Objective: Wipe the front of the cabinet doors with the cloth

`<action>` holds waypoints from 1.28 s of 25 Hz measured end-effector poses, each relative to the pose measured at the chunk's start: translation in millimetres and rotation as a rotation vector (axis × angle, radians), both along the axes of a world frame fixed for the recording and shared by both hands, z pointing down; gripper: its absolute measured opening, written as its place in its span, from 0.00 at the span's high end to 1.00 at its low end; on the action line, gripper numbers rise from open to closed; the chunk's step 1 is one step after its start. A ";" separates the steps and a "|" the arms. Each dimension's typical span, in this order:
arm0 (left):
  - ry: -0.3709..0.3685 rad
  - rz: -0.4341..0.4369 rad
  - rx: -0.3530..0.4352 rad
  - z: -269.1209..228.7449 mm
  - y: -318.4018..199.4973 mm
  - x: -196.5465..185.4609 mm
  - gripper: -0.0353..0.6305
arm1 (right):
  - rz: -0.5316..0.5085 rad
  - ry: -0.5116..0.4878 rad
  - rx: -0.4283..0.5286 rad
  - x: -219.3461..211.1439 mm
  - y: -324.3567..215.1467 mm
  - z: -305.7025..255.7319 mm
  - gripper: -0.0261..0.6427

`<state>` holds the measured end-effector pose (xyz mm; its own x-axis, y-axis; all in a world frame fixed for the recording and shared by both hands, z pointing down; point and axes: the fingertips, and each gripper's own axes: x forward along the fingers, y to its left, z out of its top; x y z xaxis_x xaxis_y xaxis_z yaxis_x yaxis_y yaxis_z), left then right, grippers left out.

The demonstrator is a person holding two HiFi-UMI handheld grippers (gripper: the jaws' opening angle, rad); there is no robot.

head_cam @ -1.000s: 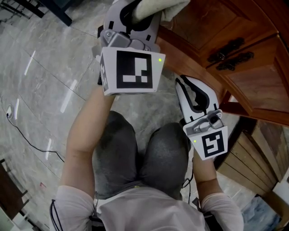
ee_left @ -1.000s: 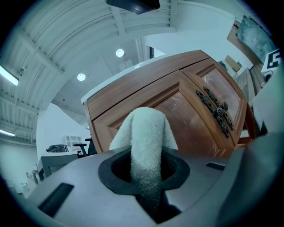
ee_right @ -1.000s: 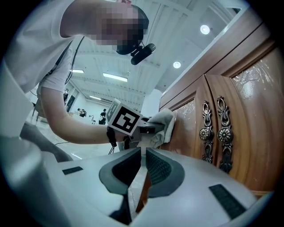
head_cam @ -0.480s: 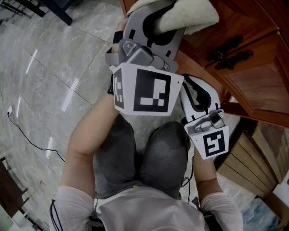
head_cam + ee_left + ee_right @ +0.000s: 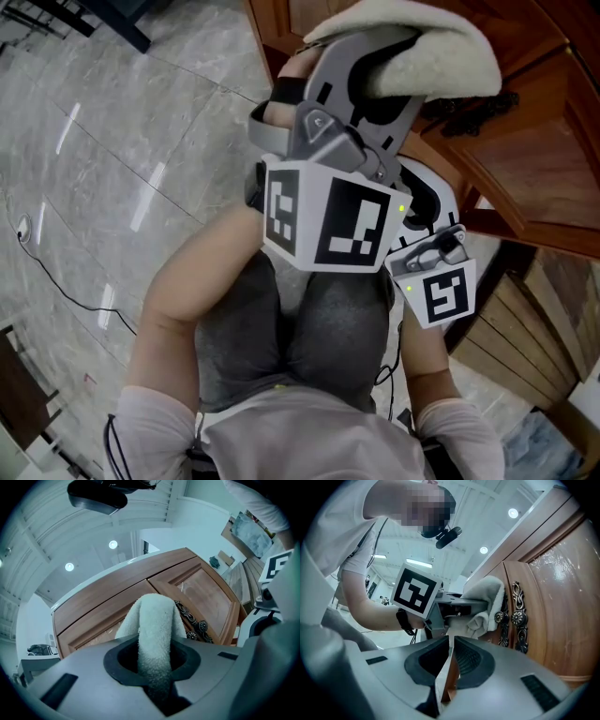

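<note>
A white fluffy cloth (image 5: 422, 52) is clamped in my left gripper (image 5: 375, 70), which is shut on it at the top of the head view. The cloth lies against the brown wooden cabinet door (image 5: 525, 159), over its dark ornate handles (image 5: 473, 111). In the left gripper view the cloth (image 5: 154, 630) rises between the jaws in front of the two doors (image 5: 206, 592) and the handles (image 5: 192, 620). My right gripper (image 5: 417, 202) sits lower, partly hidden behind the left marker cube. Its jaws meet with nothing between them (image 5: 451, 644), facing the cloth (image 5: 487, 597) and the handles (image 5: 516, 618).
The person's knees (image 5: 281, 319) are bent low over a grey marble floor (image 5: 112, 141). A black cable (image 5: 56, 281) runs across the floor at the left. Wooden planks (image 5: 525, 319) lean at the lower right beside the cabinet.
My left gripper has carried the cloth to the right and toward the cabinet, now over the door handles. The right gripper has stayed in place.
</note>
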<state>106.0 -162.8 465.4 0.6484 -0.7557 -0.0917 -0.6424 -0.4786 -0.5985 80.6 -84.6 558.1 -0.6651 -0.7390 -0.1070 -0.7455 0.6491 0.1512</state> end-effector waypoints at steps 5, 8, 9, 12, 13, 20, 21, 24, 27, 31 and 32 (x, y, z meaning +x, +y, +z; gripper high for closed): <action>-0.010 -0.009 0.005 2.5 4.0 -5.9 0.81 | -0.007 0.002 -0.001 -0.3 0.4 0.7 0.87; -0.012 -0.043 0.004 5.2 2.2 -25.4 0.81 | -0.014 0.000 0.005 -3.7 -0.5 0.4 0.87; -0.014 -0.061 0.001 7.4 0.1 -34.2 0.81 | -0.016 -0.002 0.006 -5.1 -0.7 0.6 0.87; -0.018 -0.128 -0.023 17.9 -9.8 -63.7 0.81 | -0.027 -0.005 0.005 -10.4 -0.8 2.9 0.87; -0.019 -0.150 -0.031 21.3 -13.3 -73.4 0.81 | -0.032 -0.005 0.004 -12.5 -0.7 3.8 0.87; -0.051 -0.302 -0.050 41.8 -40.3 -137.6 0.81 | -0.052 0.001 -0.002 -23.5 -1.1 6.7 0.87; -0.058 -0.320 -0.054 46.0 -45.4 -145.7 0.81 | -0.053 0.001 -0.001 -25.2 -1.3 6.7 0.87; -0.071 -0.345 -0.073 60.4 -58.6 -160.5 0.81 | -0.057 0.008 -0.003 -29.6 -0.4 8.0 0.87; -0.089 -0.356 -0.082 71.5 -69.6 -164.3 0.81 | -0.052 0.014 -0.008 -31.3 -0.2 9.4 0.87; -0.098 -0.344 -0.104 81.6 -76.3 -160.9 0.81 | -0.043 0.021 -0.011 -30.9 -1.3 12.0 0.87; -0.095 -0.334 -0.104 82.9 -75.6 -157.8 0.81 | -0.040 0.025 -0.011 -30.2 -1.7 12.9 0.87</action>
